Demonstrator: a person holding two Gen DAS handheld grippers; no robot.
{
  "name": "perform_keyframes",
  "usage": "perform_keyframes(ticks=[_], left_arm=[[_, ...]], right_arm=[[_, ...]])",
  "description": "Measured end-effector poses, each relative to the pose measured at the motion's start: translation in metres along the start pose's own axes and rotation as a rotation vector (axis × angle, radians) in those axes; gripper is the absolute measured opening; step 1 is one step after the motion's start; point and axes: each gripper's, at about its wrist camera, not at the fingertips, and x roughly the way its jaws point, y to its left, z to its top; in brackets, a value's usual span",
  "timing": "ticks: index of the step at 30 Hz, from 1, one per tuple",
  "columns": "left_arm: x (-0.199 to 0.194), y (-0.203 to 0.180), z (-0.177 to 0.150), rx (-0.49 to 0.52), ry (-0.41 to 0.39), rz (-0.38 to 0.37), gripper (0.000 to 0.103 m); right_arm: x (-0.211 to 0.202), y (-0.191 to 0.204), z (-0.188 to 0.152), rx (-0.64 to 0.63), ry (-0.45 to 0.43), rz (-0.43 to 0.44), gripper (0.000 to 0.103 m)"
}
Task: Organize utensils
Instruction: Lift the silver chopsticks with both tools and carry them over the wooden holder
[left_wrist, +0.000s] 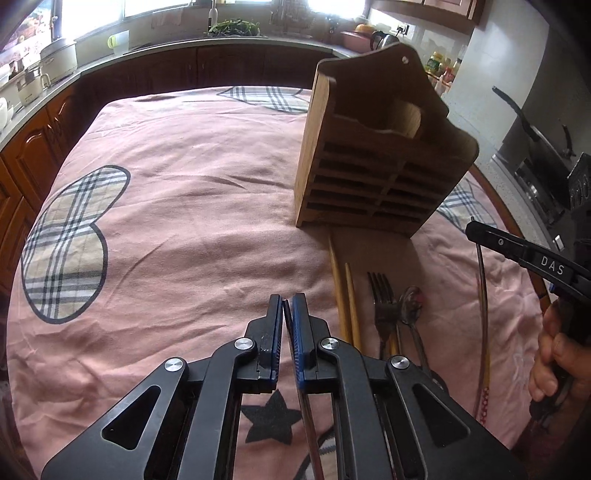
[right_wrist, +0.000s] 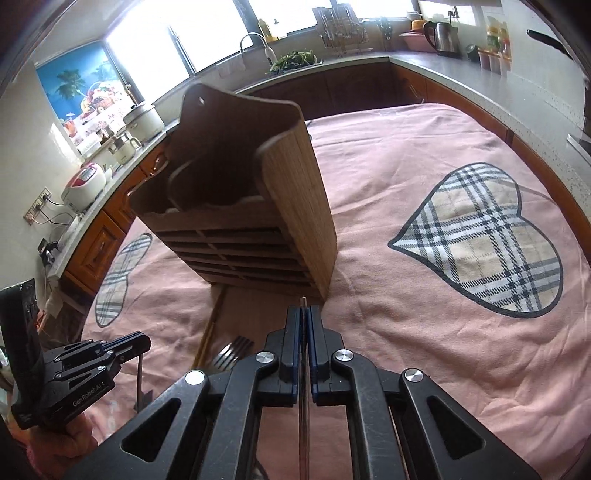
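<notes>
Your left gripper (left_wrist: 287, 303) was clamped on a thin dark utensil handle (left_wrist: 309, 424) w/ the pads nearly touching, the handle running back under the gripper body. Couldn't tell what utensil it was, the far end was hidden. In the right wrist view that same gripper (right_wrist: 142, 341) hung low at the left w/ the thin rod dangling below it.

Your right gripper (right_wrist: 303, 314) was pinched shut on a slim, pale stick (right_wrist: 303, 406), tip poking out just past the fingertips toward the holder. From the left cam you could see that gripper (left_wrist: 471, 227) at the right edge w/ a long thin rod hanging down from it, your hand (left_wrist: 554, 358) wrapped round the grip.

The wooden utensil holder (left_wrist: 373, 162) stood upright on the pink cloth (left_wrist: 184, 229), slatted front facing you, 2 compartments on top, both looked unfilled as far as I could see. Right in front of its base, on the cloth: a pair of wooden chopsticks (left_wrist: 345, 291) side by side, then a fork (left_wrist: 382, 299) just beside them, tines pointing at the holder, then a spoon (left_wrist: 412, 304) touching or nearly touching the fork. All between the 2 grippers.

Bg: kitchen counter (right_wrist: 461, 70) wrapping round, kettle (right_wrist: 445, 37) and rice cooker (right_wrist: 83, 184) on it.
</notes>
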Motion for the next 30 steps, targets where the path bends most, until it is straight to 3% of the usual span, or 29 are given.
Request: perform_keyframes(ticks=[13,22,30], left_arm=[[-0.088,0.005,-0.012,-0.008,-0.179,-0.069,0.004],[-0.118,0.012,-0.017,-0.039,-0.273,-0.085,0.003],[-0.149,0.017,-0.005,-0.074,-0.425,-0.102,0.003]], right_arm=[[-0.069,0.038,0.007,-0.059,-0.142,0.058,0.004],[-0.094,0.048,0.007,-0.078,-0.203,0.058,0.004],[-0.121,0.052,0.016,-0.075,-0.3,0.064,0.004]])
